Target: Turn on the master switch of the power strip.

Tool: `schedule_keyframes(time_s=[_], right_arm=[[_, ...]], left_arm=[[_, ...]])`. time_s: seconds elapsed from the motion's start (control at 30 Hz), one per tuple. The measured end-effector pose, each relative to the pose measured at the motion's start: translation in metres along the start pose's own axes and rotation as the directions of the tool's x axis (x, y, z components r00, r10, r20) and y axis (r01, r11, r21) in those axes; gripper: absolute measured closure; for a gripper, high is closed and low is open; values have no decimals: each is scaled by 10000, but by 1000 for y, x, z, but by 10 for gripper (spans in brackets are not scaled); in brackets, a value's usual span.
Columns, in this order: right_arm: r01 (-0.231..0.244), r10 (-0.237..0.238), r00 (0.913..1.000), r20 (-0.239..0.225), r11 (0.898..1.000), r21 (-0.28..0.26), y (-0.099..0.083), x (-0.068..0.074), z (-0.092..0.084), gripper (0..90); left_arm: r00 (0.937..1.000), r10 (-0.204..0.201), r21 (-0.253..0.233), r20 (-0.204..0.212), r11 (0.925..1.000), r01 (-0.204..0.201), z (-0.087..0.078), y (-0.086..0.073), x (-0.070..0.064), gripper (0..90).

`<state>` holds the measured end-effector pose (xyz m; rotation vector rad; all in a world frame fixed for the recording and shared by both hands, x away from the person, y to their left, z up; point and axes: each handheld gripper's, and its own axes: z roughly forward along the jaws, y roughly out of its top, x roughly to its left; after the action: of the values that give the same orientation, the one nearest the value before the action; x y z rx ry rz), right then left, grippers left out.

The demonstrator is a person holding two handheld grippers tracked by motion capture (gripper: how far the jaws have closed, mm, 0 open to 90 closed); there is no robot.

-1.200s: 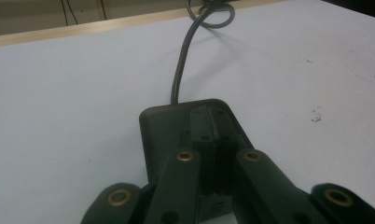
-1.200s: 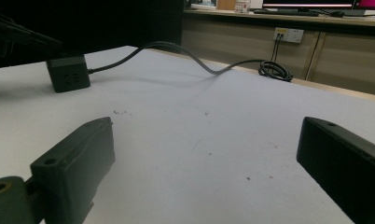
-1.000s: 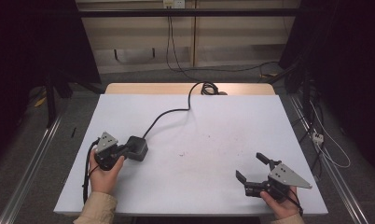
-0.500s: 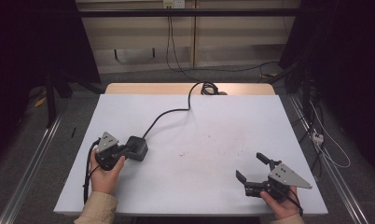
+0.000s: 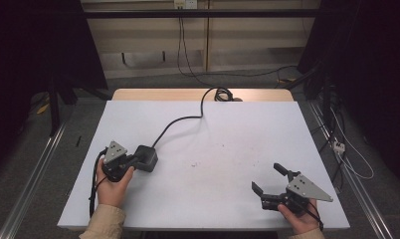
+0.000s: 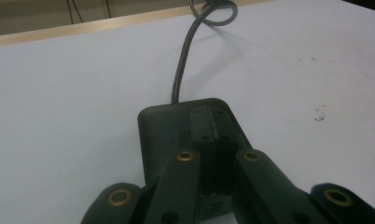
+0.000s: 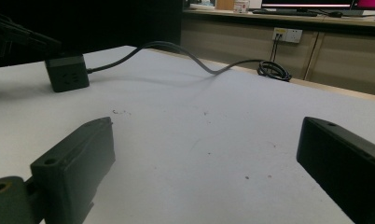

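A black cube-shaped power socket (image 5: 148, 155) lies on the left part of the white table (image 5: 238, 129), and its black cable (image 5: 180, 122) runs to the far edge. My left gripper (image 5: 137, 160) is shut, its jaws pressed together and lying over the top of the cube (image 6: 160, 126); nothing is pinched between the tips of this gripper (image 6: 213, 116). My right gripper (image 5: 266, 177) stands open near the front right corner, jaws wide apart with bare table between them. In the right gripper view this gripper (image 7: 206, 140) faces the distant cube (image 7: 66, 72).
The cable ends in a coil (image 5: 220, 93) on the wooden strip at the table's far edge. Small dark specks (image 5: 195, 164) mark the tabletop's middle. A wall socket (image 7: 287, 35) sits on the panel behind. Metal rails (image 5: 34, 169) run along the floor on both sides.
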<state>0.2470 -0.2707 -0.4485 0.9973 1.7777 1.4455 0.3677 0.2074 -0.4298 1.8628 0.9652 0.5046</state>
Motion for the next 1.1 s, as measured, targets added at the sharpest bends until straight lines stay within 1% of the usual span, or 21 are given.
schedule_keyframes(time_s=[0.1,0.17,0.2,0.3,0.5,0.57,0.63,0.73,0.8,0.83,0.87,0.93,1.03,1.1], right_arm=[[-44,44,10000,20,10000,-11,0,0,-1,35],[-44,44,10000,29,10000,-14,0,0,-1,35],[-47,47,10000,38,10000,-40,0,0,-1,35],[-44,44,10000,62,10000,-58,0,0,-1,35],[-41,41,10000,86,10000,-61,0,0,-3,35],[-48,49,9999,90,10000,-64,0,0,-3,35],[-65,66,9999,98,10000,-59,0,0,-3,35],[-57,58,9999,99,10000,-76,0,0,-3,35],[-15,16,9999,105,10000,-92,0,0,-4,35],[-47,48,9999,110,9999,-97,0,0,-4,35],[-41,42,9999,109,9999,-95,0,0,-4,35],[-28,29,9999,105,10000,-83,0,0,-4,35],[-38,39,9999,99,10000,-90,0,-1,-4,35],[-18,19,10000,96,9999,-104,0,-1,-3,35]], left_arm=[[10000,-52,18,-9,10000,52,0,0,1,900],[10000,-25,76,-65,10000,25,0,1,-1,900],[9998,116,133,-138,9998,-114,0,2,-1,900],[9997,115,149,-221,9998,-112,0,2,-3,900],[9996,132,205,-233,9997,-127,0,2,-2,900],[9998,52,177,-189,9998,-49,0,2,-2,900],[9993,263,258,-267,9993,-256,0,3,-3,900],[9993,211,261,-298,9995,-203,0,3,-3,900],[9986,362,384,-390,9987,-347,-1,3,-4,900],[9986,357,410,-398,9986,-340,-1,3,-4,900],[9989,264,381,-378,9990,-249,-1,3,-4,900],[9987,360,362,-355,9987,-348,-1,3,-4,900],[9990,288,317,-354,9991,-277,-1,2,-3,900],[9986,362,349,-385,9988,-349,-1,2,-4,900]])
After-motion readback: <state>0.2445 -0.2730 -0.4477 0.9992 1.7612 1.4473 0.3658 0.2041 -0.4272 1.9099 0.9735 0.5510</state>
